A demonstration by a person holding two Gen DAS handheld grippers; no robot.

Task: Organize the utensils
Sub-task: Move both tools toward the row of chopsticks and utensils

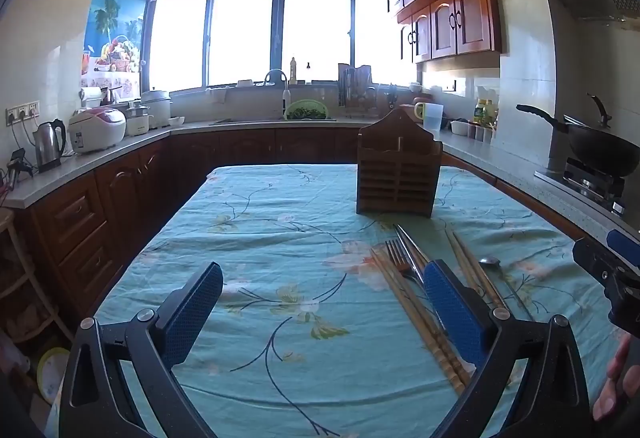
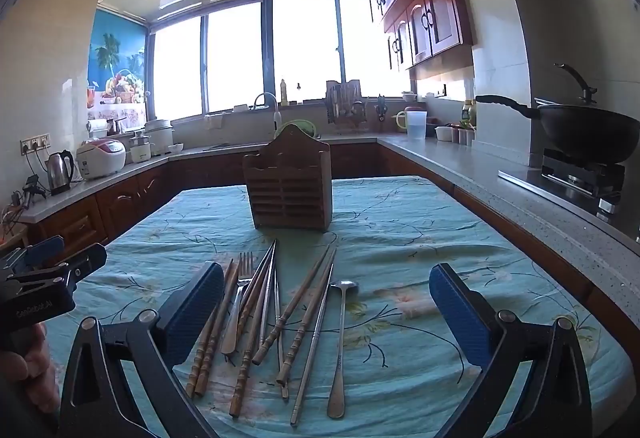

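Observation:
A brown wooden utensil holder [image 1: 399, 173] [image 2: 289, 189] stands upright on the table's far half. In front of it lie several wooden chopsticks [image 2: 212, 334], metal chopsticks [image 2: 314, 342], a fork [image 2: 240, 290] and a spoon [image 2: 340, 338], loose on the cloth. In the left wrist view the chopsticks [image 1: 416, 322], fork [image 1: 400, 258] and spoon [image 1: 490, 262] lie at the right. My left gripper [image 1: 324, 298] is open and empty, left of the utensils. My right gripper [image 2: 326, 298] is open and empty above them. Each gripper shows at the edge of the other's view.
The table [image 2: 460, 238] has a teal floral cloth. Counters wrap around it: kettle [image 1: 50, 143] and rice cooker [image 1: 96, 129] at left, sink [image 1: 276, 117] at back, wok [image 2: 580, 129] on a stove at right. Cabinets [image 1: 444, 21] hang at upper right.

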